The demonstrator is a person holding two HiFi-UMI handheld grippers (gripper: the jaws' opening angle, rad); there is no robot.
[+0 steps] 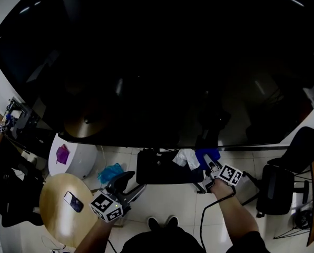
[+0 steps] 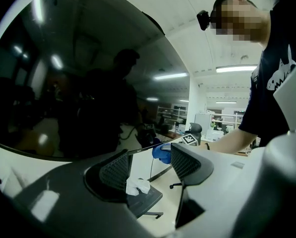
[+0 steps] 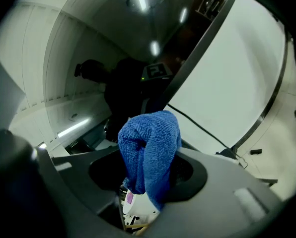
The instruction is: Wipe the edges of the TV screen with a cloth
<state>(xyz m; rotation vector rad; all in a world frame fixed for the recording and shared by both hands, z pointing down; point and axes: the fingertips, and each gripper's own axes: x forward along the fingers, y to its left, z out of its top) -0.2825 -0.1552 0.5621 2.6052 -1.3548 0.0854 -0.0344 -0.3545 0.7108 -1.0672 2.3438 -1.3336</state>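
The dark TV screen (image 1: pixel 157 62) fills the upper head view, and its bottom edge runs just above both grippers. My right gripper (image 1: pixel 209 168) is shut on a blue cloth (image 1: pixel 207 155), which it holds up against that bottom edge right of centre. In the right gripper view the blue cloth (image 3: pixel 149 150) bulges up between the jaws, beside the TV's dark frame (image 3: pixel 197 53). My left gripper (image 1: pixel 131 184) hangs lower left, below the screen, with its jaws apart and nothing between them. The left gripper view shows the blue cloth (image 2: pixel 162 152) at the screen's edge.
A white cloth (image 1: pixel 186 158) lies on a black stand (image 1: pixel 157 170) under the TV. At the left are a round wooden table (image 1: pixel 54 215) with a phone (image 1: pixel 72 201), a white bin (image 1: pixel 75 159) and a teal cloth (image 1: pixel 110 172) on the floor. A black chair (image 1: pixel 278 188) stands at the right.
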